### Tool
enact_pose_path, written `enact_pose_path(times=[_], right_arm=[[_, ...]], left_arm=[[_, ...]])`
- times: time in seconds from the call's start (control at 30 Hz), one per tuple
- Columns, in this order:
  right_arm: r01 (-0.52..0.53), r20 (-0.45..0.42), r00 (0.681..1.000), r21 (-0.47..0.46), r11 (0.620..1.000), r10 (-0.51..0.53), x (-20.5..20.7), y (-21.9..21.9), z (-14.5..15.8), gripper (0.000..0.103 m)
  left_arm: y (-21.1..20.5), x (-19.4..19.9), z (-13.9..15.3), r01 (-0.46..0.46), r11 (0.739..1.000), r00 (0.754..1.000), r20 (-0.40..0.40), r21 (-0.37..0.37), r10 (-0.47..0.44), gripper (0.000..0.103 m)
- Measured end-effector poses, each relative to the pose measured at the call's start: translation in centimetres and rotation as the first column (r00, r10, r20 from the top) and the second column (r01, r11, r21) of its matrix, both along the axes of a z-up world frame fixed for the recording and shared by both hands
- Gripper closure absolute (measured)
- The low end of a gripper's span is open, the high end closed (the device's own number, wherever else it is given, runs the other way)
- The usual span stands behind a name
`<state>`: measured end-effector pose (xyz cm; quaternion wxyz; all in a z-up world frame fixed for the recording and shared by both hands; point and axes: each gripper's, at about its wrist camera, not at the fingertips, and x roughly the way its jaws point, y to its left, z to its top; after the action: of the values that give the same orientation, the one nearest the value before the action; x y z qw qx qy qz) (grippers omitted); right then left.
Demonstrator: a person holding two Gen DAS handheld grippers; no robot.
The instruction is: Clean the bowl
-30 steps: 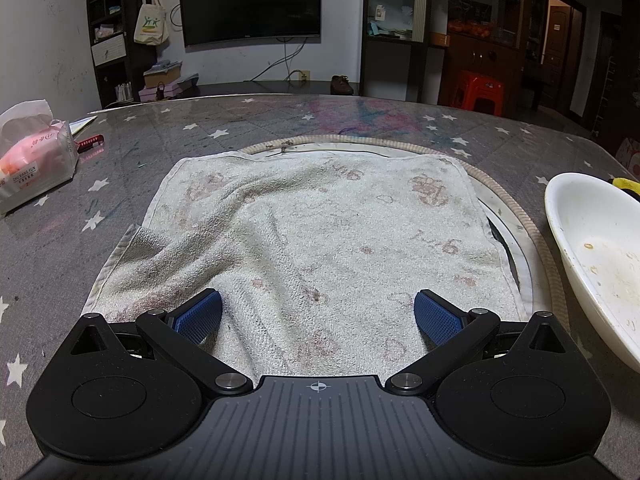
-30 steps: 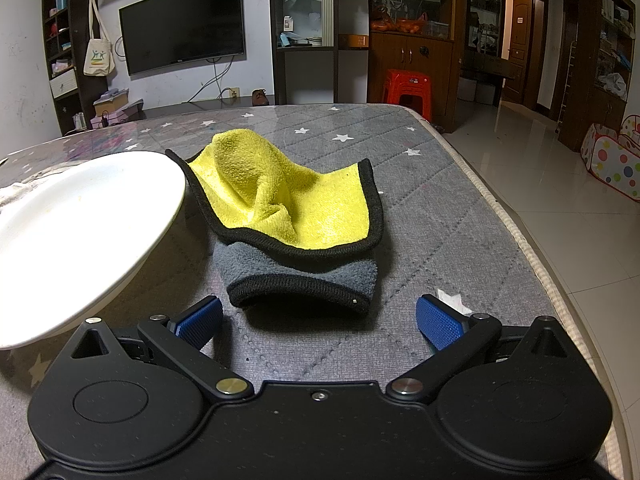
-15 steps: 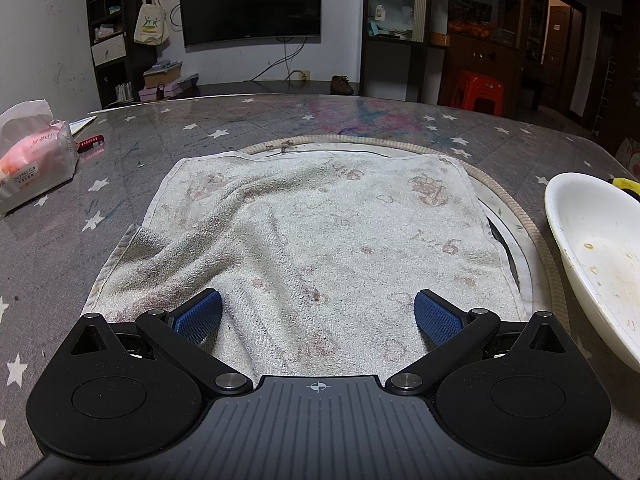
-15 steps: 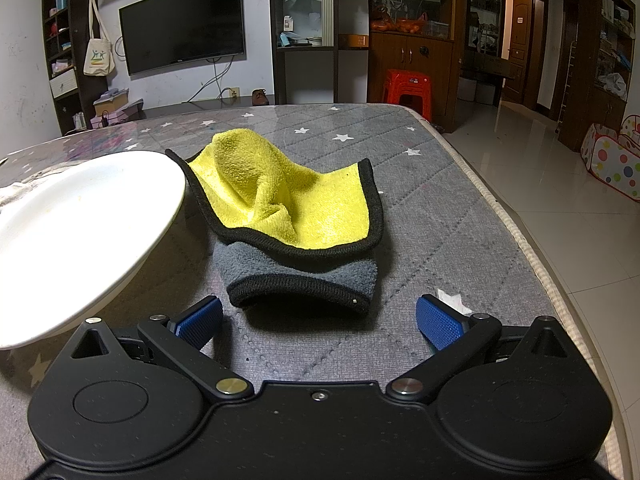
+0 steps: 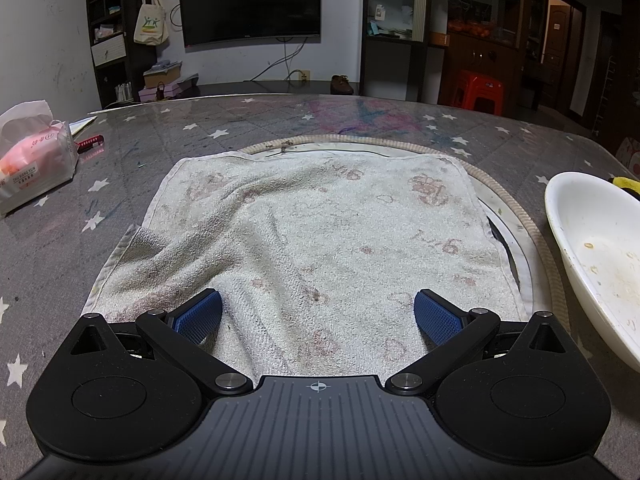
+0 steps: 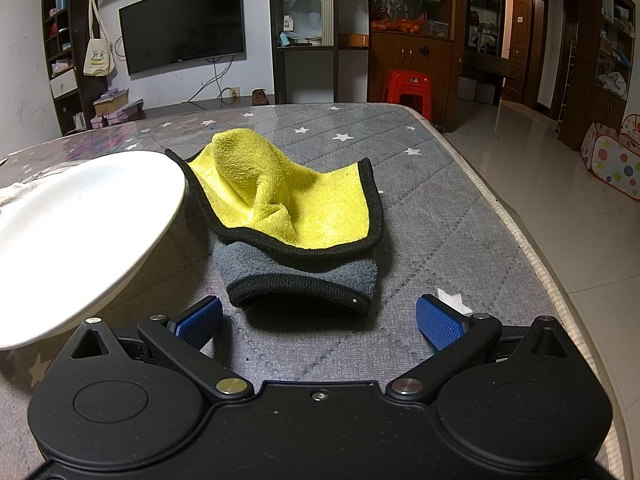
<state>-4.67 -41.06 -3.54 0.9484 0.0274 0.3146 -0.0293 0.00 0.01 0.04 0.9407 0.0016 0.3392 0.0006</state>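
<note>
Both grippers spread wide and empty over a star-patterned table, the soiled bowl lying between them.

Far to the left of the left gripper sits a tissue pack; straight ahead of its widely parted blue pads lies a stained white towel, draped over a round rope-edged mat, and off to its right stands the white bowl (specks of food on its inner wall). From the right gripper, the same bowl is to the left, its rim just beside a yellow-and-grey cloth that lies crumpled directly ahead of the fingers, which stand wide apart and grip nothing. A small scrap of white paper sits by the right-hand pad.
</note>
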Motion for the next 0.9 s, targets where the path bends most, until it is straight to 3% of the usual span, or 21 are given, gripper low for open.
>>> enact_pose_path(times=[0.53, 0.9], right_arm=[[0.0, 0.0, 1.0, -0.001, 1.0, 0.0, -0.2, -0.2, 0.0, 0.0], [-0.026, 0.007, 1.0, 0.033, 0.999, 0.026, -1.0, -0.3, 0.2, 0.0]], left_arm=[[-0.1, -0.2, 0.0, -0.012, 1.0, 1.0, -0.01, 0.0, 0.012, 0.0], [-2.0, -2.9, 1.3, 0.008, 1.0, 0.999, -0.045, 0.027, -0.006, 0.0]])
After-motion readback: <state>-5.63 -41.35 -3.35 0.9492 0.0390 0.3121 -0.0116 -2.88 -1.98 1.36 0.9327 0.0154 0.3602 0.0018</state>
